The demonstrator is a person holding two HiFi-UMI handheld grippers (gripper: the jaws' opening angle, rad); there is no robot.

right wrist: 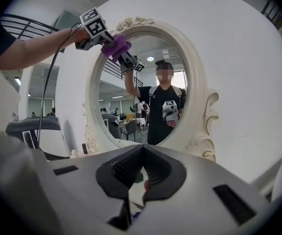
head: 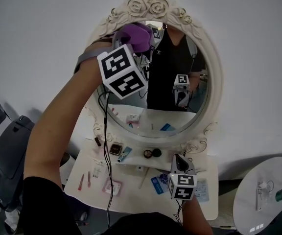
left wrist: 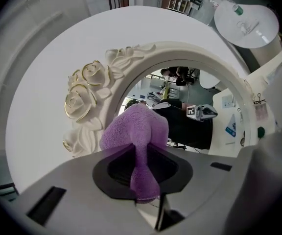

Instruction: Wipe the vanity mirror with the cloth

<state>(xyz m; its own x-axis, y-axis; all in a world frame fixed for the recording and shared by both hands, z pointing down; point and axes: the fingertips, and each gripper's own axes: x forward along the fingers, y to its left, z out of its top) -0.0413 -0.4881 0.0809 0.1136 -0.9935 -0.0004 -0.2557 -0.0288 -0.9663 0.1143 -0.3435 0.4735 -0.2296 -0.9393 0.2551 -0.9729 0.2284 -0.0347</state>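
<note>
An oval vanity mirror [head: 180, 82] in a cream frame with carved roses [head: 151, 4] stands on a white vanity table [head: 207, 207]. A purple cloth [head: 136, 35] is pressed on the glass at the upper left, just under the roses. My left gripper [head: 140, 43] is raised on an outstretched arm and is shut on that cloth [left wrist: 136, 131], beside the rose carving [left wrist: 82, 99]. My right gripper [head: 181, 161] hangs low over the table in front of the mirror, jaws together with nothing held. From the right gripper view the cloth [right wrist: 115, 45] shows on the mirror's [right wrist: 146, 92] top left.
Several small cosmetics lie on the table: a compact [head: 115, 148], a blue tube [head: 125, 153], dark round pots [head: 152, 153], packets [head: 156, 185]. A round white side table [head: 268, 199] stands at the lower right. A grey chair [head: 9, 146] is at the left.
</note>
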